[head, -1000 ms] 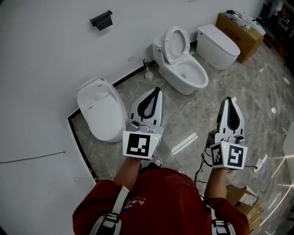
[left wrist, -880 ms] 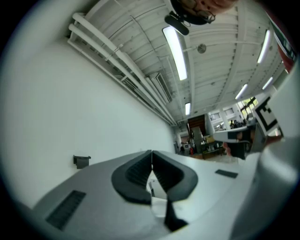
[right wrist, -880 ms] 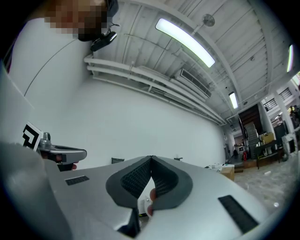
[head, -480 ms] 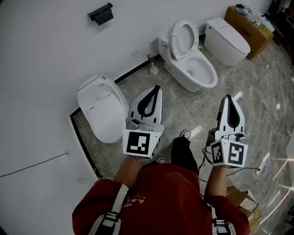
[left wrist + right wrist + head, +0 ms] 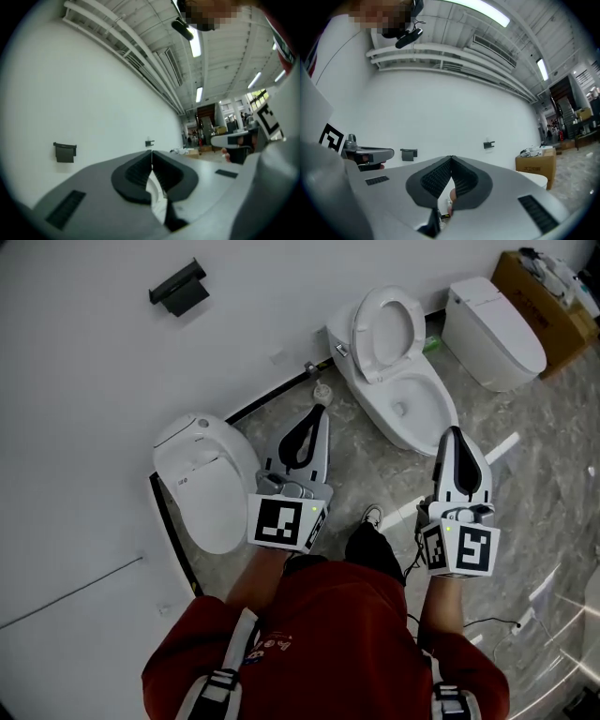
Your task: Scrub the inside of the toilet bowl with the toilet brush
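Observation:
An open white toilet (image 5: 410, 407) stands by the wall with its lid (image 5: 386, 326) raised. The toilet brush (image 5: 321, 388) sits in its holder on the floor by the wall, just left of that toilet. My left gripper (image 5: 317, 410) points at the floor just short of the brush, shut and empty; its jaws (image 5: 151, 153) meet at the tips. My right gripper (image 5: 452, 431) reaches the front edge of the bowl, shut with nothing held. In the right gripper view its jaws (image 5: 451, 158) touch at the tips.
A closed white toilet (image 5: 204, 479) stands at the left, another (image 5: 493, 319) at the right beside a cardboard box (image 5: 551, 294). A black holder (image 5: 178, 285) hangs on the wall. A cable (image 5: 469, 622) lies on the marble floor near my feet.
Both grippers have moved forward toward the wall and the open toilet, which now lies closer. The right gripper's tip has come up to the bowl's front edge. Both jaws stayed shut.

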Demonstrator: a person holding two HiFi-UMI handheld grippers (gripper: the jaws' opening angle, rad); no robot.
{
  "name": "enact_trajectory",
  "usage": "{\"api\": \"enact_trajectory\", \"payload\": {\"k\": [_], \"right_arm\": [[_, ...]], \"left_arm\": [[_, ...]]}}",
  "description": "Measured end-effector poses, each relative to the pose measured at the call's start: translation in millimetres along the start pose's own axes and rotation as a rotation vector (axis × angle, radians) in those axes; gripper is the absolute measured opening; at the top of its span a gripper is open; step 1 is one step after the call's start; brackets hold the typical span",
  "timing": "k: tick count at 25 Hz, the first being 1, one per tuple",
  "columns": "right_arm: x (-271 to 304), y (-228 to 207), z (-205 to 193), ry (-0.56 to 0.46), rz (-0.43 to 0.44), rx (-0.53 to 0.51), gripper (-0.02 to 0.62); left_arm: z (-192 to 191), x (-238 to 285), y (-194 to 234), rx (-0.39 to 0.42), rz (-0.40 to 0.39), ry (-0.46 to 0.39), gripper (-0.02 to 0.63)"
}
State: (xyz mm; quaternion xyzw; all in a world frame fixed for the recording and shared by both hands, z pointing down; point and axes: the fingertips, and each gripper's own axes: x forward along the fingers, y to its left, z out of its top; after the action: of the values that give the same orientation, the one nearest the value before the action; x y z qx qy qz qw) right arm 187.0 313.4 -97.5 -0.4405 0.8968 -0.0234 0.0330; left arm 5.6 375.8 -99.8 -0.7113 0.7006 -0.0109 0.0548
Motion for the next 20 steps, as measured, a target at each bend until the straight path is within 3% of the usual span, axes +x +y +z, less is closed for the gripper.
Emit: {"api": "enact_trajectory", "payload": {"k": [5, 12, 16, 20], "right_arm": [[89, -24, -16, 0.053, 0.091, 0.022, -0.002], [196, 8, -75, 0.158, 0.227, 0.039, -0.002], [261, 54, -136, 0.275, 0.322, 0.015, -0.002], [344, 99, -238, 0.404, 0.372, -0.004, -0.002]], "left_arm": [[-16, 67, 28, 0.009, 0.084, 0.05, -0.002], [-75, 113, 95, -0.024, 0.194, 0.135, -0.002], [-139, 130, 143, -0.067, 0.23, 0.244, -0.002], [-232, 164, 216, -0.101, 0.254, 0.292, -0.002]]}}
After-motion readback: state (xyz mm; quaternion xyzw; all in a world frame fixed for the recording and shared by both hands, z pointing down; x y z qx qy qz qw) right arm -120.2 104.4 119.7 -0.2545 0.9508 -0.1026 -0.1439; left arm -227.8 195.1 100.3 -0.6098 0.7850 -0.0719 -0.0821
